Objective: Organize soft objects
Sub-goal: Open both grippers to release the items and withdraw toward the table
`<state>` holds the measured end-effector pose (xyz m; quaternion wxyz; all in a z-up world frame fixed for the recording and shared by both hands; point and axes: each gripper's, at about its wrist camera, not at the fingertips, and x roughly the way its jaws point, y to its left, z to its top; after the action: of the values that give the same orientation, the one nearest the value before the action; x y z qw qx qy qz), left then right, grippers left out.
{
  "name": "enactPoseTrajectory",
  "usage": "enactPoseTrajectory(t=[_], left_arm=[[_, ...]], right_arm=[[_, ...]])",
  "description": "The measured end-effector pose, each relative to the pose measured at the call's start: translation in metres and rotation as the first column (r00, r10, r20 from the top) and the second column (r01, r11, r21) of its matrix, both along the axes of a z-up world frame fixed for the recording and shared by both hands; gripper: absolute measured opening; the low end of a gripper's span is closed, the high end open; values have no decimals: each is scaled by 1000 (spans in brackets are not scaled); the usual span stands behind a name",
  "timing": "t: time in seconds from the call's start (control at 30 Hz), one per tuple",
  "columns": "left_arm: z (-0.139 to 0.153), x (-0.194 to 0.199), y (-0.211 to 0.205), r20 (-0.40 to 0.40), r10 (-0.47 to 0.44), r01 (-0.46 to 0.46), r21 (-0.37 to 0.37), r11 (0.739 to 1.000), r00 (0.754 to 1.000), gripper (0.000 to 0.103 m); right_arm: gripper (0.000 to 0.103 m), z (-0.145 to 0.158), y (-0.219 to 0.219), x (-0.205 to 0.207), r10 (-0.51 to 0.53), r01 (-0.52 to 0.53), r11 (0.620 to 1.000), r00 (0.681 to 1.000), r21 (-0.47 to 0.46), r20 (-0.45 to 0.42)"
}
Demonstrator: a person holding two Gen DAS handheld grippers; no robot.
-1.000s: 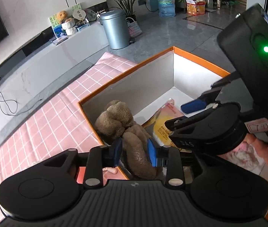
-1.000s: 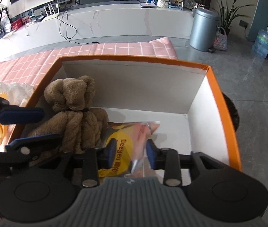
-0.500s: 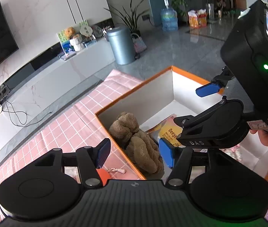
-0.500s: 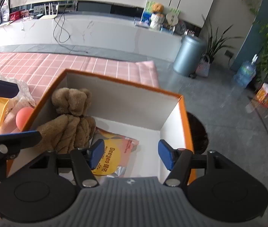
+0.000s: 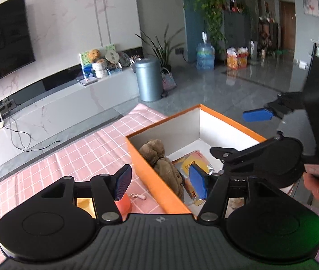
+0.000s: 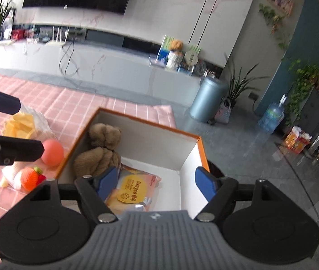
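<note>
Holding two items, one box [image 6: 201,148].

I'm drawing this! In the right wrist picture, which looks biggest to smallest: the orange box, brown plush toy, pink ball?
1. Orange box, clearly the largest.
2. Brown plush toy.
3. Pink ball, the smallest.

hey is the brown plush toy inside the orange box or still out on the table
Inside. The brown plush toy lies within the orange box, against its left wall, beside the snack packet. Both grippers are open, above it.
</note>
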<state>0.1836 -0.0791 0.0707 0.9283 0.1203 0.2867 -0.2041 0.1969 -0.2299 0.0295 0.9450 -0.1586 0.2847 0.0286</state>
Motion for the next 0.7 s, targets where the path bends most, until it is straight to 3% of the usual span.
enactPoseTrajectory(t=[0.13, 0.3, 0.5, 0.7], left_arm=[[1, -14, 23, 8, 32, -32, -86, 996, 999, 69], [-1, -33, 62, 15, 133, -127, -211, 969, 991, 69], [-16, -52, 124, -64, 220, -228, -367, 902, 973, 64], [-43, -72, 165, -103, 286, -303, -382, 873, 953, 61]], right_arm=[[76, 5, 10, -29, -6, 0, 996, 998, 87, 65], [76, 5, 31, -61, 2, -31, 965, 994, 259, 113], [76, -8, 71, -89, 51, -97, 950, 986, 296, 158], [76, -25, 106, -111, 117, -170, 942, 974, 289, 193]])
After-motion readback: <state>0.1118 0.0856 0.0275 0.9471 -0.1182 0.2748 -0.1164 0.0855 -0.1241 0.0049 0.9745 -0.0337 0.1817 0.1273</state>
